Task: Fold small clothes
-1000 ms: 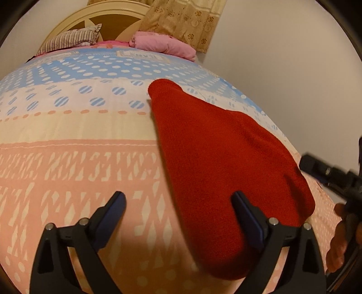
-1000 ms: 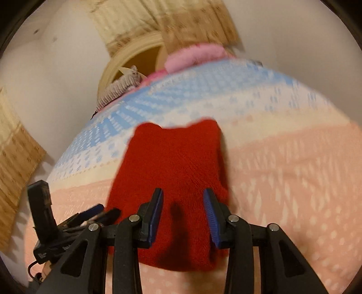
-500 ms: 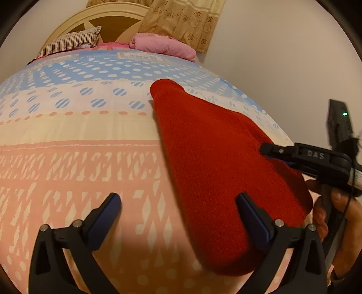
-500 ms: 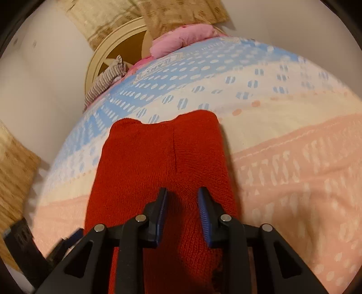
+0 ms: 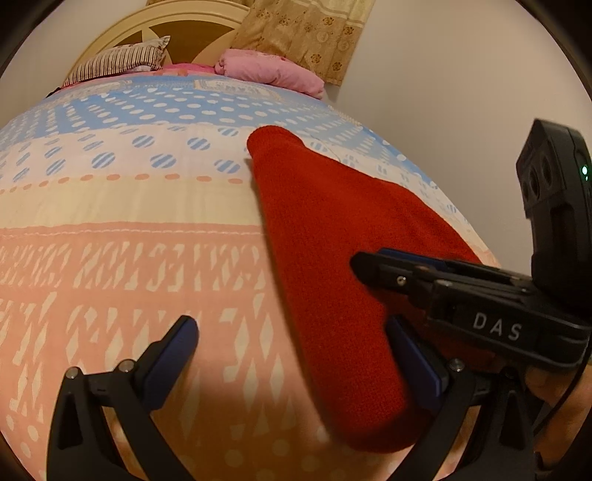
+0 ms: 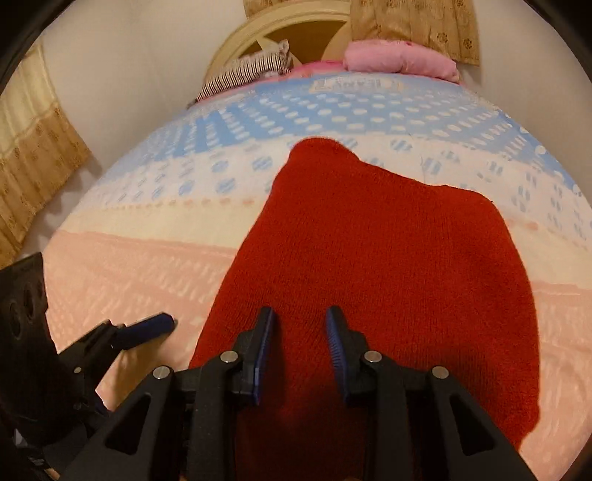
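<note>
The fingers (image 5: 168, 360) of the left gripper (image 5: 296, 355) are spread wide with nothing between them but the bedspread and the near left edge of a red knitted garment (image 5: 333, 266); the left finger hovers over bare bedspread, while the right finger (image 5: 414, 364) sits at the garment's near edge, and whether it touches the cloth cannot be told. The fingers (image 6: 264, 344) of the right gripper (image 6: 300, 346) stand partly open, a narrow gap between the blue pads, poised over the near middle of the red knitted garment (image 6: 388, 259) without pinching any of it.

The garment lies flat on the bed (image 5: 111, 240), spread from the near edge toward 12 o'clock in the right wrist view, with a narrow tab sticking out at its far left corner. In the left wrist view it runs from 5 o'clock up toward 12 o'clock, and the right gripper (image 5: 370, 264) reaches in from 3 o'clock across it, its housing marked "DAS". In the right wrist view, the left gripper (image 6: 155, 325) shows at 8 o'clock, one blue fingertip just beside the garment's left edge.

At the head of the bed, toward 12 o'clock, lie a striped pillow (image 5: 114, 64) and a pink pillow (image 5: 270, 72), with a patterned curtain (image 5: 307, 33) hanging behind them.
</note>
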